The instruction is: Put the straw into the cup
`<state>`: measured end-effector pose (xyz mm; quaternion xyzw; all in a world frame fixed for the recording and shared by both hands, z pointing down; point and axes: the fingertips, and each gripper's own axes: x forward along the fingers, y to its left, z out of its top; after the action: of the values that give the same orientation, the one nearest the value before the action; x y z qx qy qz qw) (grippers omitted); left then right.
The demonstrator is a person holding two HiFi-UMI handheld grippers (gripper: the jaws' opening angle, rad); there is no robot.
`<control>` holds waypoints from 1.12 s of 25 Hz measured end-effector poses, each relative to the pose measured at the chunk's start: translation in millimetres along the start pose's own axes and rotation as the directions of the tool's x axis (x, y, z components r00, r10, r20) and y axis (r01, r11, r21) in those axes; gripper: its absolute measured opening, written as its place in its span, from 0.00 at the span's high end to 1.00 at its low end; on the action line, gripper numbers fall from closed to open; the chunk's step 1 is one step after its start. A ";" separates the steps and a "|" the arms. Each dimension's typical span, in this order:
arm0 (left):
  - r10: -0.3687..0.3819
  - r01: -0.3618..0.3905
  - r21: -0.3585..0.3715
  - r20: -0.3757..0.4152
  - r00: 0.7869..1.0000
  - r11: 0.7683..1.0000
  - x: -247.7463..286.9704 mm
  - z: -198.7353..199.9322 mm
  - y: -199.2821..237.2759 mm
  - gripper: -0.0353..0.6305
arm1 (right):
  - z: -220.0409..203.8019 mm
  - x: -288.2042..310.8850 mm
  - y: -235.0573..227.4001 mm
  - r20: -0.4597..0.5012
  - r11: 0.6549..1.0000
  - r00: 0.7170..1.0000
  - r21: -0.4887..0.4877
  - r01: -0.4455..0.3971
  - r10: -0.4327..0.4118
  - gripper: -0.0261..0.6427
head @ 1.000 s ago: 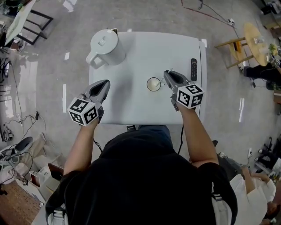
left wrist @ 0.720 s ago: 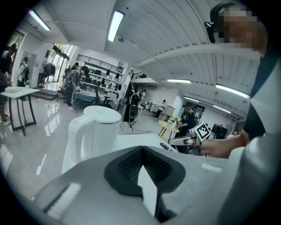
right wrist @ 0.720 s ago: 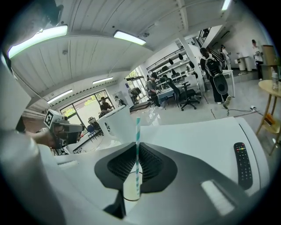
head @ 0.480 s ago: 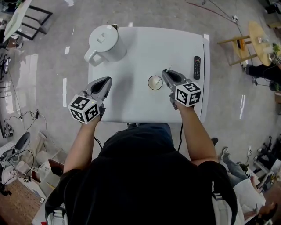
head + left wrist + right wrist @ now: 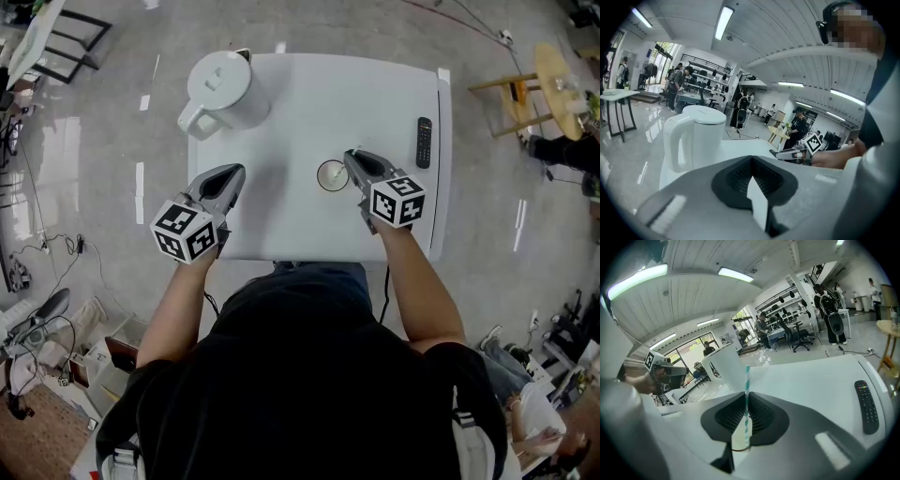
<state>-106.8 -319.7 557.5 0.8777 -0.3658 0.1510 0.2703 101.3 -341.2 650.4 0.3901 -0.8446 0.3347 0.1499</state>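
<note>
Clamped on straw (image 5: 747,385) with right gripper (image 5: 358,165), jaws pinched tight on its shaft. Green-and-white striped, upright, top poking out above the jaws. Lower end down at the mouth of cup (image 5: 332,175), seen through the jaw gap in right gripper view (image 5: 740,439); can't read how deep inside. Cup upright on table (image 5: 309,103), right of centre and toward the front edge, pale inside, just left of the right gripper tips.

Left gripper (image 5: 228,178) closed on nothing, jaws together in left gripper view. Hovering over the front-left part of the table, well apart from the cup, nose aimed toward kettle (image 5: 222,88).

Kettle white, lid on, upright at the back-left corner, handle toward the left edge. Also in right gripper view (image 5: 723,366), behind the straw.

Black remote (image 5: 424,142) flat near the right edge, beyond the right gripper, not touching it.

Marker cube (image 5: 398,201) at the rear of the right gripper, another (image 5: 187,232) on the left. Bare forearms, black shirt below. Grey floor (image 5: 112,187) all round the table.
</note>
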 end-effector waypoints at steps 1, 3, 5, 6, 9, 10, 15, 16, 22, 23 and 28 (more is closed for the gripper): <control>0.000 0.000 0.001 -0.001 1.000 1.000 -0.1 -0.1 -0.3 0.95 | -1.4 0.4 0.1 -0.002 1.000 1.000 -0.001 0.001 -0.001 0.89; 0.000 0.000 0.001 -0.003 1.000 1.000 -0.5 -0.3 -0.5 0.95 | -4.0 0.9 -0.9 -0.005 1.000 1.000 -0.003 0.006 -0.006 0.89; 0.002 -0.002 0.001 -0.005 1.000 1.000 -1.3 -1.2 -1.1 0.95 | -6.2 1.1 -1.6 -0.006 1.000 1.000 -0.003 0.007 -0.007 0.89; 0.003 -0.003 0.001 -0.006 1.000 1.000 -1.7 -2.0 -1.2 0.95 | -7.1 1.1 -1.5 -0.005 1.000 1.000 -0.003 0.006 -0.006 0.89; 0.005 -0.005 0.000 -0.009 1.000 1.000 -3.0 -3.7 -1.3 0.95 | -9.1 1.9 -1.0 -0.006 1.000 1.000 -0.004 0.008 -0.008 0.88; 0.005 -0.005 -0.001 -0.009 1.000 1.000 -3.3 -4.1 -1.2 0.95 | -9.8 2.4 -1.3 -0.007 1.000 1.000 -0.002 0.010 -0.010 0.88; -0.002 0.002 -0.007 -0.003 1.000 1.000 -4.5 -2.8 -3.1 0.95 | -10.6 4.8 -0.6 -0.003 1.000 1.000 0.001 0.007 -0.007 0.88; -0.002 0.002 -0.006 -0.002 1.000 1.000 -5.1 -2.3 -3.6 0.95 | -10.4 5.0 0.1 -0.004 1.000 1.000 -0.001 0.006 -0.006 0.88; -0.001 0.001 -0.005 0.001 1.000 1.000 -8.5 -2.1 -6.4 0.95 | -12.4 6.0 0.7 -0.017 1.000 1.000 -0.016 0.011 -0.011 0.88; -0.001 0.001 -0.005 0.001 1.000 1.000 -9.3 -2.1 -7.2 0.95 | -13.0 5.6 0.7 -0.017 1.000 1.000 -0.014 0.011 -0.011 0.87; 0.002 -0.002 -0.001 0.001 1.000 1.000 -14.9 -1.3 -8.9 0.95 | -16.2 4.7 2.0 -0.029 1.000 1.000 -0.011 0.010 -0.011 0.84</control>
<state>-110.7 -305.3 548.4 0.8773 -0.3670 0.1506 0.2703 96.6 -331.8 663.8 0.3889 -0.8421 0.3349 0.1659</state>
